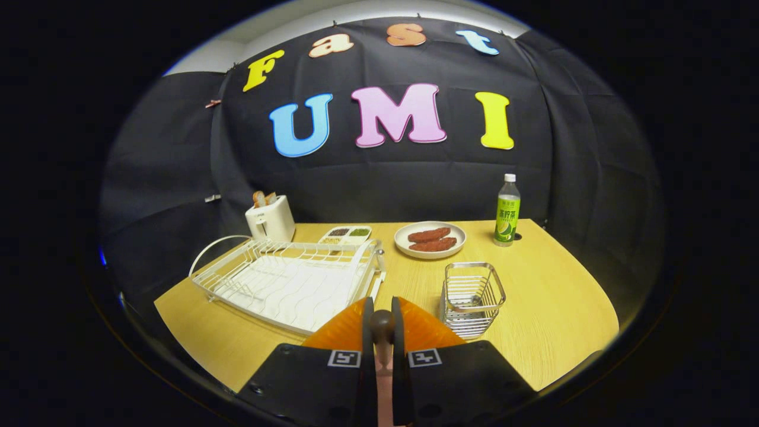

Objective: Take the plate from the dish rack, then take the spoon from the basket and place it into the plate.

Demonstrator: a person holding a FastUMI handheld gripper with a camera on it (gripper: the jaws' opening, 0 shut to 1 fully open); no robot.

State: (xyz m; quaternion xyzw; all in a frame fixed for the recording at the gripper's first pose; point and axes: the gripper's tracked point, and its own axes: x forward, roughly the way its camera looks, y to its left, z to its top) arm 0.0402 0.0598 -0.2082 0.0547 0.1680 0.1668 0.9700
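My gripper (382, 309) is shut on the spoon (382, 325). The spoon's brown rounded end sticks up between the two black fingers (367, 320), and a pinkish stem runs down between them. The orange plate (428, 330) lies on the table directly under and just beyond the fingertips, which cover part of it. The white wire dish rack (290, 279) stands left of the plate with nothing in it. The metal wire basket (472, 296) stands just right of the plate and looks empty.
On the wooden table (551, 308), a white toaster (271, 218) with bread stands behind the rack. Beside it is a small divided dish (347, 234). A white plate of brown food (430, 239) and a green bottle (507, 212) stand at the back.
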